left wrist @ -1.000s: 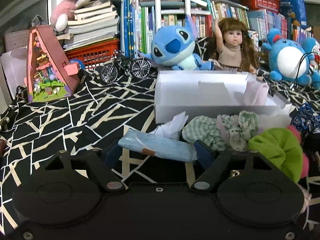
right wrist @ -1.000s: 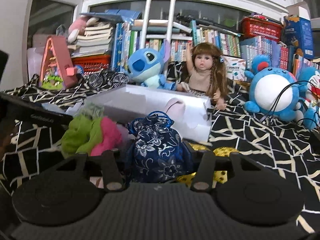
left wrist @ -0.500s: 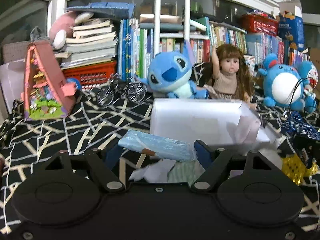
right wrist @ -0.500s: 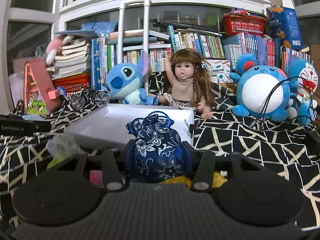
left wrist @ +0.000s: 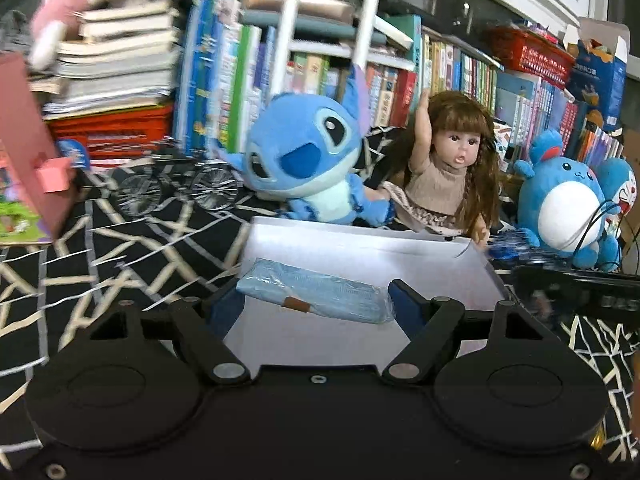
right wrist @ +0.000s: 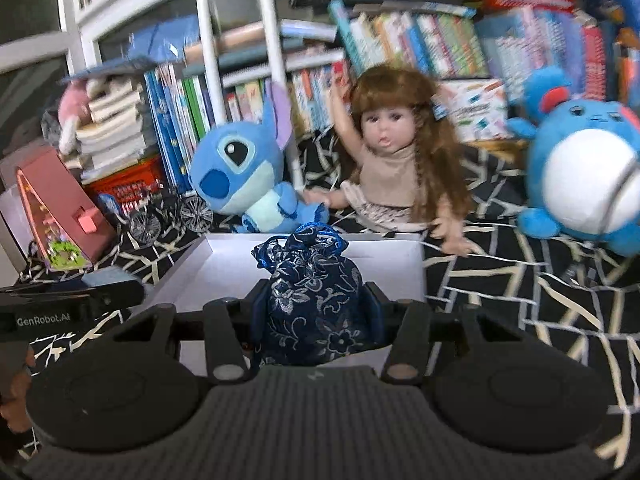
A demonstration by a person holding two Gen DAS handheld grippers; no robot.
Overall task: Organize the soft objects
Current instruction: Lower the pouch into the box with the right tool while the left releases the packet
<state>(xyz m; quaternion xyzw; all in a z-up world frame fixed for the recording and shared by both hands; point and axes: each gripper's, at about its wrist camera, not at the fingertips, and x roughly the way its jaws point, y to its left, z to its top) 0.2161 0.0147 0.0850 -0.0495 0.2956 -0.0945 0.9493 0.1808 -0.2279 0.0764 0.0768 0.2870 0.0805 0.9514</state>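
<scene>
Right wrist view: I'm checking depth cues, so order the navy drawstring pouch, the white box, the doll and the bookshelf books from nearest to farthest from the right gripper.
1. Navy drawstring pouch: clamped in the right gripper.
2. White box: just below and ahead.
3. Doll: seated behind the box, slightly right.
4. Bookshelf books: at the back, behind the doll.

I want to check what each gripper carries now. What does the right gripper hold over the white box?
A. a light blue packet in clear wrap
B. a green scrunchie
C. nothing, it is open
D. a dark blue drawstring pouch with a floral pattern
D: in the right wrist view, the right gripper is shut on the dark blue pouch, above the white box.
</scene>
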